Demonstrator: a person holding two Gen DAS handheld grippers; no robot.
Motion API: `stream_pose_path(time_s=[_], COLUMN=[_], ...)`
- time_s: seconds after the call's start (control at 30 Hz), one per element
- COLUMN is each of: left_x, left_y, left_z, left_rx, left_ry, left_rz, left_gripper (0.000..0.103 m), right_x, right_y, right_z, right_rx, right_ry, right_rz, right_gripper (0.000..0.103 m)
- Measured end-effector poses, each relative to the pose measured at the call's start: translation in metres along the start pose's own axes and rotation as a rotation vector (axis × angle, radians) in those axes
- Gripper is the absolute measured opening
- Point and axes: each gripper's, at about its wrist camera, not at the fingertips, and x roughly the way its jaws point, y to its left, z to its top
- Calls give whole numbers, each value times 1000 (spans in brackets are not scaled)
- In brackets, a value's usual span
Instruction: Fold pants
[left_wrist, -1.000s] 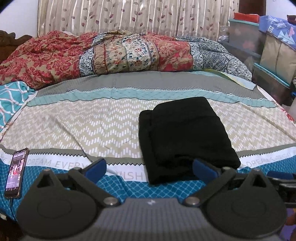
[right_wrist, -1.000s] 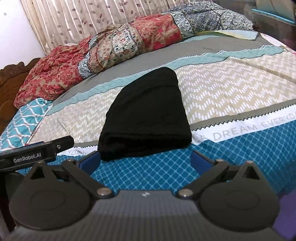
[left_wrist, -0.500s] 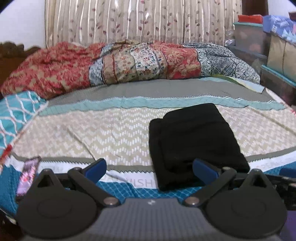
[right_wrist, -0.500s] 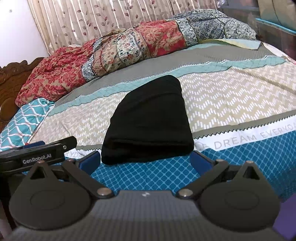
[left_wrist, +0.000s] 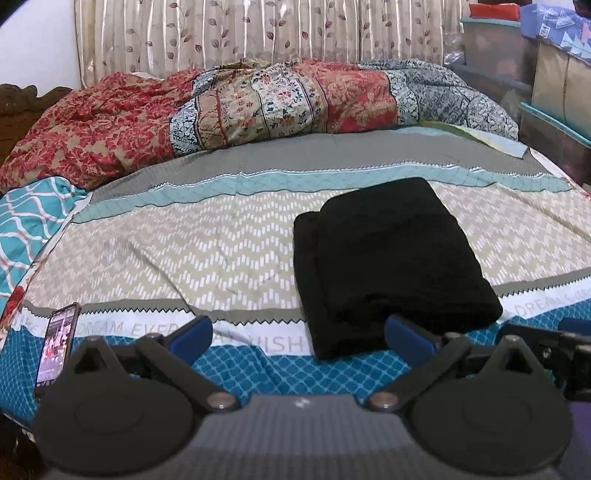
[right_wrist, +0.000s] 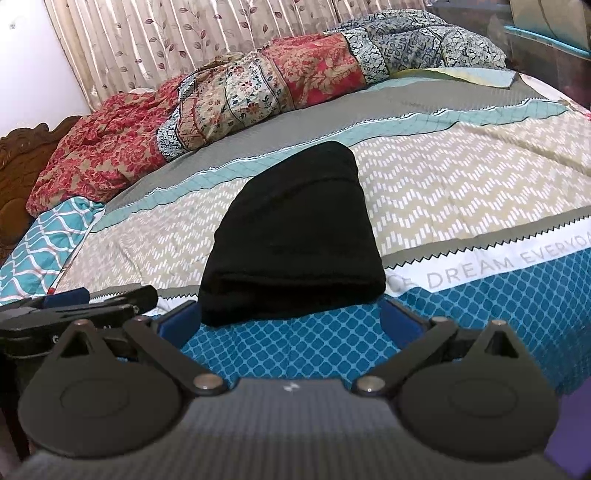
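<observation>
Both grippers spread, holding nothing. Pants (left_wrist: 391, 258) lie folded on the bed (left_wrist: 184, 251), long axis running away from the near edge. Left gripper (left_wrist: 299, 336) sits left of them; right gripper (right_wrist: 290, 321) faces them squarely, nearer.

Folded pants (right_wrist: 295, 236) — tongs (right_wrist: 293, 326) agape

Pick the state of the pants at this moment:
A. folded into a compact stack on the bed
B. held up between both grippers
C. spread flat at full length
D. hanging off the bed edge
A: the pants lie as a layered black rectangle on the bed, and the left gripper and right gripper are both open and hold nothing.
</observation>
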Motion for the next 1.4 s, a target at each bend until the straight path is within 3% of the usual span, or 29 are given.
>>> stream_pose_path(time_s=[0.57, 1.4], left_x=[7, 10], left_y=[-1, 4], left_z=[-4, -2], left_rx=[-4, -32], left_ry=[80, 93], left_rz=[-17, 22], left_gripper=[103, 103], right_x=[-1, -1], right_y=[-4, -8], right_z=[-2, -4], right_rx=[25, 41], right_ry=[24, 43], right_rz=[2, -2], right_gripper=[103, 103])
